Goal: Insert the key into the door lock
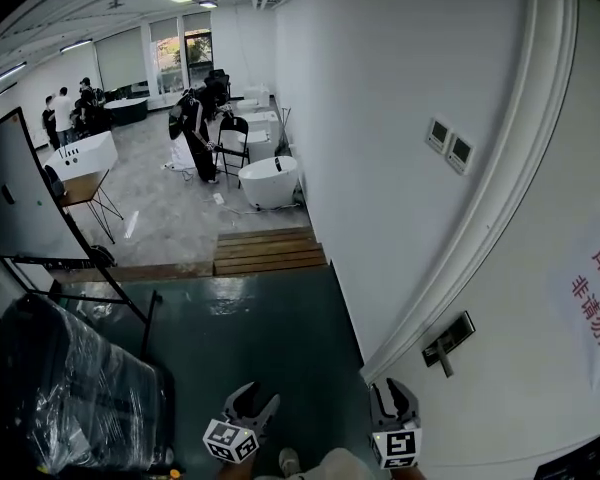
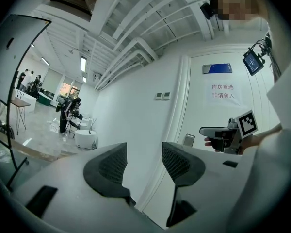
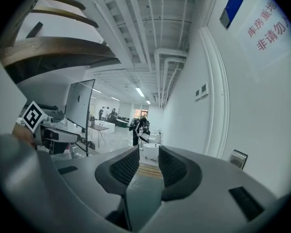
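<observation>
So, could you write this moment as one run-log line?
left gripper: open, empty | right gripper: open, empty | door lock: untouched | key: not in view

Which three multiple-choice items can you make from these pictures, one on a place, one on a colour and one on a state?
1. Where is the lock?
A. in the left claw
B. on the door
C. on the sign

2. What colour is the print on the sign?
A. green
B. black
C. red

3. How is the left claw?
A. open and empty
B. shut tight
C. shut on the lock

Key:
1 B, since the head view shows it fixed to the white door, left of the sign.
2 C, since the characters are red on white.
3 A, since its jaws stand apart with nothing between them.
</observation>
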Demonstrator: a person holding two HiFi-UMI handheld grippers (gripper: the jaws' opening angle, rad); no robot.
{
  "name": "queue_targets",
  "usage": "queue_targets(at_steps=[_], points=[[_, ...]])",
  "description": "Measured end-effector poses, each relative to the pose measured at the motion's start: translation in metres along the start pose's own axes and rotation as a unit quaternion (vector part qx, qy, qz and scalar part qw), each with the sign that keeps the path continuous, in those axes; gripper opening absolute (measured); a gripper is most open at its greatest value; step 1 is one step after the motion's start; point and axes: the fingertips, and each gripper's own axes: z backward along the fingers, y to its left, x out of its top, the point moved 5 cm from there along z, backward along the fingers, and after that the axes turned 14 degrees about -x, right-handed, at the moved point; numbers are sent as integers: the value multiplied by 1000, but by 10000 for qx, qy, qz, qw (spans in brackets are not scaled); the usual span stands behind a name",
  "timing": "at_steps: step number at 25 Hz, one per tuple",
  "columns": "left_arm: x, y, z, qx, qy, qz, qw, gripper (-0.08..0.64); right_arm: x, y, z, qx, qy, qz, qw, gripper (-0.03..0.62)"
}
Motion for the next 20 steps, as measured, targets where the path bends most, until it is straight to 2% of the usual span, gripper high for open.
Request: queue_targets(at_steps=[5,9,15,20], points=[[-5,-17,29,256,-113,8,9996,224,2,15,22,393,-24,6,9992,109],[-9,-45,42,326,-123,-112,9993,224,5,9,40,563,-143,-78,9983,109],[-16,-112,54,327,-76,-185,9993,224,19,-7,91,906,-252,-129,9955,109],[-34,-168,71,425,-119,-98,9990,225,24,-25,138,925,-389,-243,9947,109]])
